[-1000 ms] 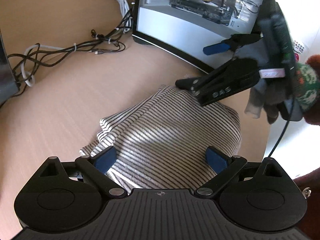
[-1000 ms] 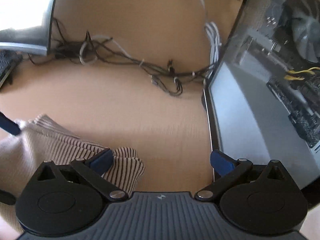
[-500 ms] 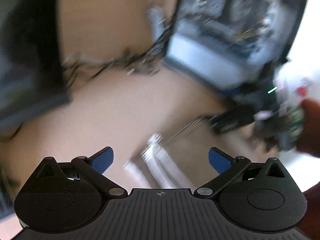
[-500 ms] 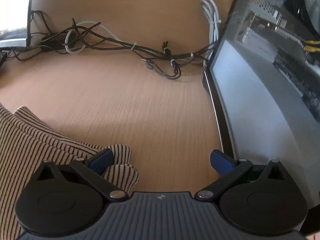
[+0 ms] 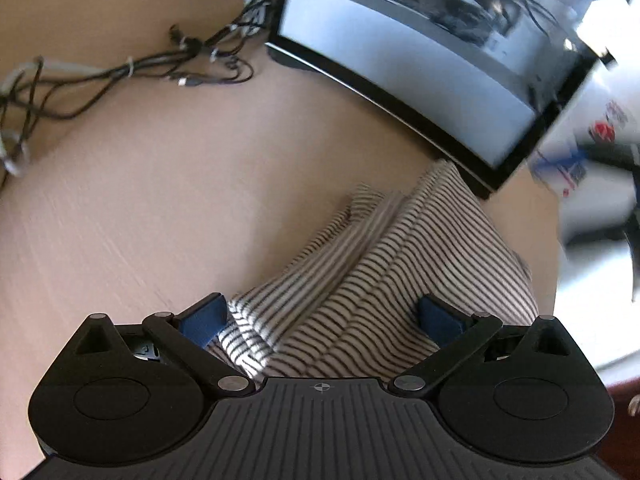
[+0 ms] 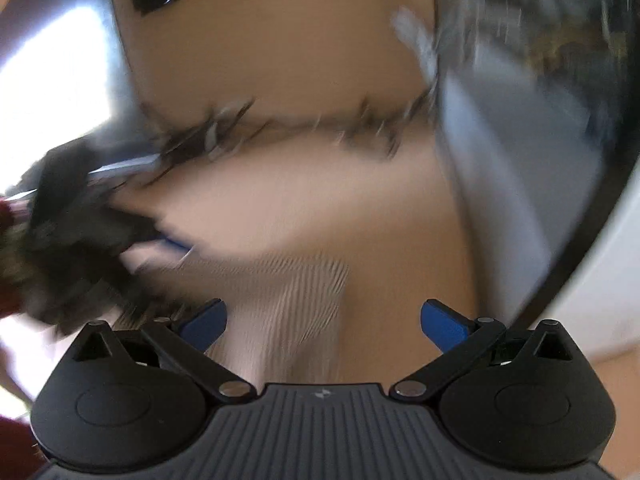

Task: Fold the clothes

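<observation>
I see bare surface (image 5: 168, 208) far-left, monitor (image 5: 400, 64) edge far-right. Folded striped shirt (image 5: 400, 264) lies between my left gripper (image 5: 322, 316) jaws, wide. Right gripper (image 6: 323, 320) jaws wide too.

Daylight is soft and fairly bright. The left wrist view is mostly sharp, smearing toward its right edge, and the computer case (image 5: 420, 60) bows with fisheye distortion. The right wrist view is heavily motion-blurred, with a blown-out white patch at upper left.
</observation>
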A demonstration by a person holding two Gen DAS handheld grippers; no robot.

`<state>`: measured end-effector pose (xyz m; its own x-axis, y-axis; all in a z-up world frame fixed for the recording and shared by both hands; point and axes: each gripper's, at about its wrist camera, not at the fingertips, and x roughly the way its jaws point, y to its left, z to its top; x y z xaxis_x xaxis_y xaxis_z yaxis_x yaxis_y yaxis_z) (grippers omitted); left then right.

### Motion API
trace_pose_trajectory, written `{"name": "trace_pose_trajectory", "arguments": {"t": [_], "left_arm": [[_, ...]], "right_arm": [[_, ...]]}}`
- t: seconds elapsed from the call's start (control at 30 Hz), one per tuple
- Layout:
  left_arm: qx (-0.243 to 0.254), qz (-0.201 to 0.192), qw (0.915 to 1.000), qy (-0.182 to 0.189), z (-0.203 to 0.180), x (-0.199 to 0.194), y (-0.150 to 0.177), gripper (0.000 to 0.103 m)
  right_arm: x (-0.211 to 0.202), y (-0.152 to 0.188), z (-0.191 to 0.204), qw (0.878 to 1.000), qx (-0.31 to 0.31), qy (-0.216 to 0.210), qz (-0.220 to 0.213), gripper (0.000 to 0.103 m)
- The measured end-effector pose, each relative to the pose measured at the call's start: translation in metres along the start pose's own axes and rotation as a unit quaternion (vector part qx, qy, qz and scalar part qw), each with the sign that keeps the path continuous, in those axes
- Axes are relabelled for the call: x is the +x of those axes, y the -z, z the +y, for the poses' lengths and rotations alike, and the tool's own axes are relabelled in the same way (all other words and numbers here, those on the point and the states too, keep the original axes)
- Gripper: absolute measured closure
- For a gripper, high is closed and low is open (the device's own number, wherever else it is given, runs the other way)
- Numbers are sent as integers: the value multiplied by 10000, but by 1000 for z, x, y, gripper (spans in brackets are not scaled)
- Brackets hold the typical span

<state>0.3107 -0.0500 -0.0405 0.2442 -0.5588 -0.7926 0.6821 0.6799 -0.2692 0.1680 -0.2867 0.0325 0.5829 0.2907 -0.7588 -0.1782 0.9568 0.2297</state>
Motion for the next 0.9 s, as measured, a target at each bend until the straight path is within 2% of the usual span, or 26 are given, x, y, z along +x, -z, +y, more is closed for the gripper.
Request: {"name": "trace_pose_trajectory", "arguments": {"t": [0.13, 0.2, 0.27, 0.33, 0.43, 0.6, 0.8, 0.9], "left_arm": [[-234, -65, 9997, 95, 9, 5, -2, 0], [-314, -110, 9994, 74, 10, 5, 0, 0], [-447, -164, 9989, 37, 12, 3, 4, 0], [-690, -241, 9973, -74, 12, -1, 8, 0], [-1153, -385, 9921, -293, 18, -2, 10, 0], [-1495, -485, 9869, -365, 21, -8, 19, 0], [-1761, -511, 9819, -475, 12, -21, 42, 0], [-1921, -493, 9792, -425, -1, -26, 57, 0]], "right_arm": [[6, 24, -17, 9953, 757, 5, 612, 0], [8, 32, -24, 9887, 1280, -312, 713, 0], [15, 38, -31, 9759, 1859, -711, 893, 0], [26, 43, -29, 9654, 2103, -1000, 1169, 0], [37, 46, -14, 9643, 1884, -1272, 1356, 0], [52, 31, -9, 9714, 1739, -1241, 1038, 0], [79, -2, -25, 9713, 2055, -998, 657, 0], [92, -19, -22, 9817, 1633, -876, 443, 0]]}}
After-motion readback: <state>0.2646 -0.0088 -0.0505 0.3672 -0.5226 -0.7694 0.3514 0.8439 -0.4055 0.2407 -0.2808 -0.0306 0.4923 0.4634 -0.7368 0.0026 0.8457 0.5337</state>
